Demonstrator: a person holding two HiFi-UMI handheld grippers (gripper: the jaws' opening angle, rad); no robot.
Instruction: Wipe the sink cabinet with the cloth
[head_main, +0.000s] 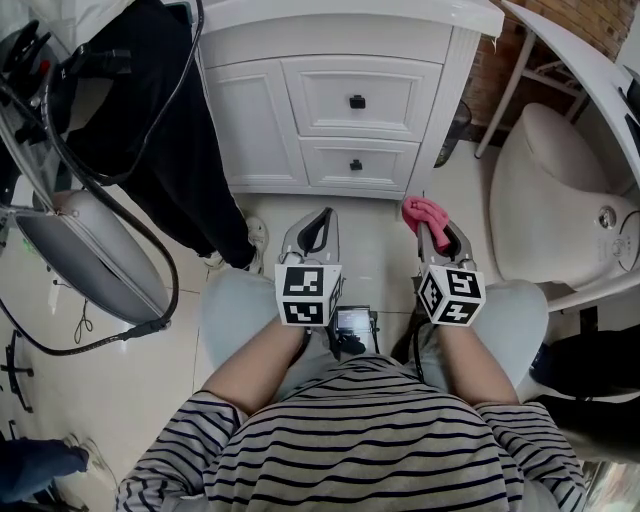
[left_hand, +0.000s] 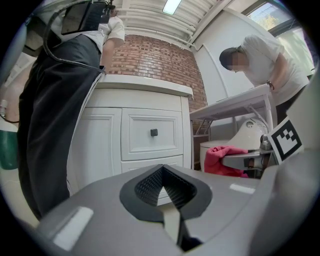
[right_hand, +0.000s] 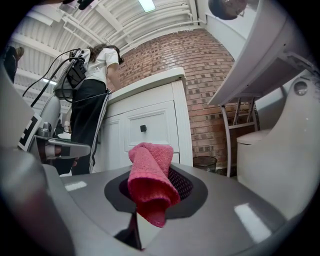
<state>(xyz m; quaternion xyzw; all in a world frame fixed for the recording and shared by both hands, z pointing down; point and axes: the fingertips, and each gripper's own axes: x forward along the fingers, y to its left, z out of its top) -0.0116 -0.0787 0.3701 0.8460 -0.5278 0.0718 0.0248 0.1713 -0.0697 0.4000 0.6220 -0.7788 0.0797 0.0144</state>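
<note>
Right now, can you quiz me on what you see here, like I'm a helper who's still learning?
1. True or false: the left gripper holds the cloth.
2. What colour is the cloth? A blue, B pink, C green.
3. Fill in: the head view shows ___ drawers with dark knobs on the cabinet.
Key: 1 false: the right gripper is shut on it, and the left gripper is shut and empty. 2 B. 3 two.

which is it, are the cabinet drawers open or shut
Shut. The upper drawer and lower drawer both sit flush in the sink cabinet front.
</note>
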